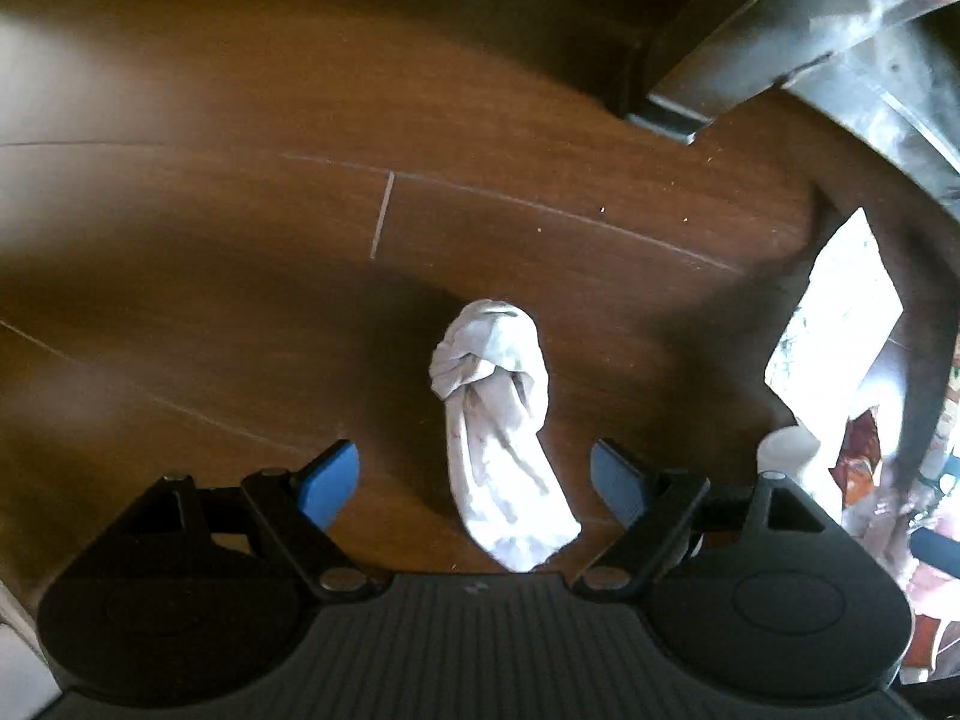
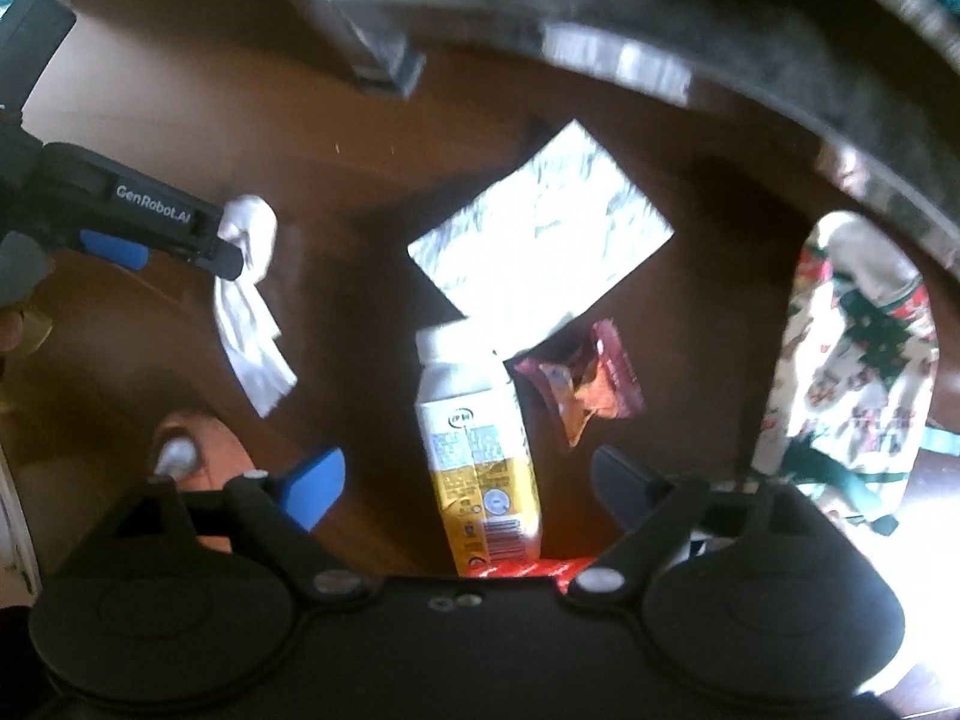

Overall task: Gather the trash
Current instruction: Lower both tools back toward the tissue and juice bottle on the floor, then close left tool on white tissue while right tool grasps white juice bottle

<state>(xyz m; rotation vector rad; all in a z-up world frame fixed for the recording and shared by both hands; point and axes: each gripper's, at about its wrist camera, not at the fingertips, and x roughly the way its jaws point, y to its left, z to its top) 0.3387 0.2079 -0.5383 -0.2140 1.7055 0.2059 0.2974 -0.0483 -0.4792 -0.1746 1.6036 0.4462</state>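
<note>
Left gripper point(image 1: 474, 483) hovering over brown wood-plank floor point(image 1: 240, 210), jaws spread wide, straddling crumpled white knotted tissue point(image 1: 492, 420) lying between blue pads, no contact visible

Right gripper point(image 2: 465, 483) also gaping apart, white-and-yellow plastic bottle point(image 2: 480, 450) lying on its side between the fingers

Only right wrist view showing torn maroon snack wrapper point(image 2: 585, 387) beside bottle; left view catching just bottle's cap and sunlit white paper sheet point(image 2: 540, 234) at its edge

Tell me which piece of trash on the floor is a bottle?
The white and yellow bottle, lying on its side between the right gripper's open jaws. The crumpled tissue, flat paper and snack wrapper aren't bottles.
</note>
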